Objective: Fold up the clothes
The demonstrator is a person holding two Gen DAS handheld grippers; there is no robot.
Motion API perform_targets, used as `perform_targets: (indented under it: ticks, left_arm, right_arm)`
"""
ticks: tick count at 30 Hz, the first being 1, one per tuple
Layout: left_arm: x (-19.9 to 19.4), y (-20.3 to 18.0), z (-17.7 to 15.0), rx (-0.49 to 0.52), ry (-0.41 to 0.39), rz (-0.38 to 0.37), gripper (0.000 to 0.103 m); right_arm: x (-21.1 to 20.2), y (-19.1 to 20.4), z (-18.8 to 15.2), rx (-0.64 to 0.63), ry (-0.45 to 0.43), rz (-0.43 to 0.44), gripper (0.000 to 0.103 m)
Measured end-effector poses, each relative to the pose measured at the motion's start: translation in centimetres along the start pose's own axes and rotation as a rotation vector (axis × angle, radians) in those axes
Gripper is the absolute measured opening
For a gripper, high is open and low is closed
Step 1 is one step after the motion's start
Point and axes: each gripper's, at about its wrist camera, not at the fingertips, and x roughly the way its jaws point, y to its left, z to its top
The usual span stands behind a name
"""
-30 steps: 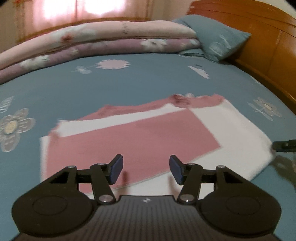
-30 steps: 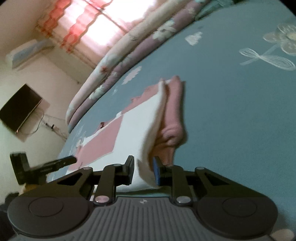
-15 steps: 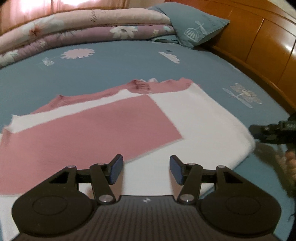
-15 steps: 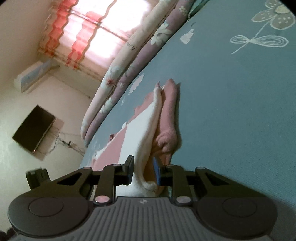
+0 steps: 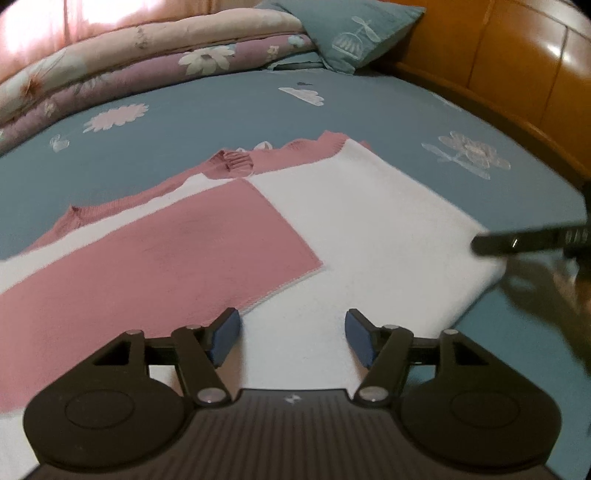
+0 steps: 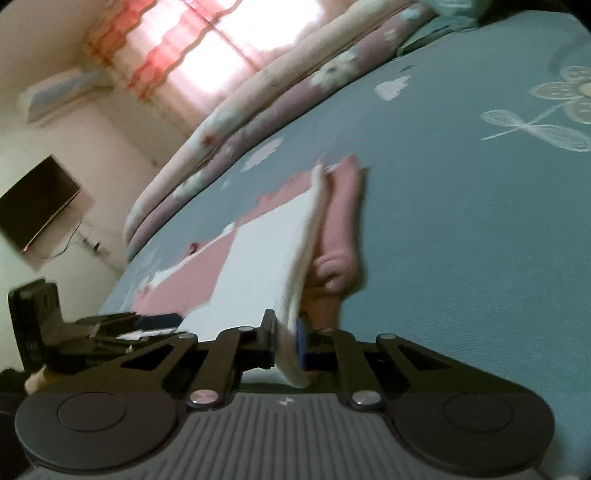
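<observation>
Pink-and-white knit sweater (image 5: 369,236) spread flat on the teal bedsheet (image 5: 221,110), well short of the folded floral quilt (image 5: 147,55) and pillow (image 5: 347,33) at the far side. Partly folded already, by the look: pink panel lying across the white body, pink ribbed collar toward the quilt side.

Right tool (image 6: 286,341): just been closing, now clamped on the sweater's white edge at the corner farthest from the quilt, headboard side. Cloth pinched between the pads and raised into a ridge, pink sleeve bunched just beyond it.

Left tool (image 5: 291,339): just been opening, jaws apart, nothing between them. Poised above the white hem nearest the camera, just beside the pink panel's corner. Contact with cloth not certain.

Handling, judged:
- Soft, limp, light knit. No stiffness; sags and drapes from any single grip point.
- Thick enough to bunch, layers likely to slide over one another.
- Grips readily on the bedsheet, so dragging may pull wrinkles.
- Not fragile, though loose stitches could snag on a pad edge.

Where to take hold: hem edge or corners, both layers together, matching the right tool's grip so the fold lifts evenly. Mid-panel grab likely to pick up one layer only.
</observation>
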Motion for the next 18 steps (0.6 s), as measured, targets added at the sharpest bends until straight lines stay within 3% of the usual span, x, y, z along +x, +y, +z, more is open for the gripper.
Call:
perform_targets:
  ticks: [6,10,11,16,18]
  left_arm:
    - [-0.3,0.1,0.1,-0.027,-0.009,0.005,0.064]
    - [-1.4,-0.4,0.2,-0.03,-0.059,-0.015,0.067]
    - [-1.3,-0.5,0.2,-0.04,-0.063,-0.009,0.069]
    - [0.0,-0.3,-0.3,-0.209,-0.01,0.031,0.071]
    - [0.2,-0.3,-0.4,-0.274,0.005,0.049,0.072]
  right_arm:
    - [0.4,0.1,-0.2,0.023,0.014,-0.029,0.012]
    - [0.6,1.1,0.9,-0.004,0.006,0.007,0.03]
    - [1.2,1.1,1.3,0.004,0.013,-0.004,0.03]
    - [2.9,0.6,0.8,-0.027,0.011,-0.124,0.027]
    - [2.4,0.7,0.5,-0.043,0.003,-0.12,0.029]
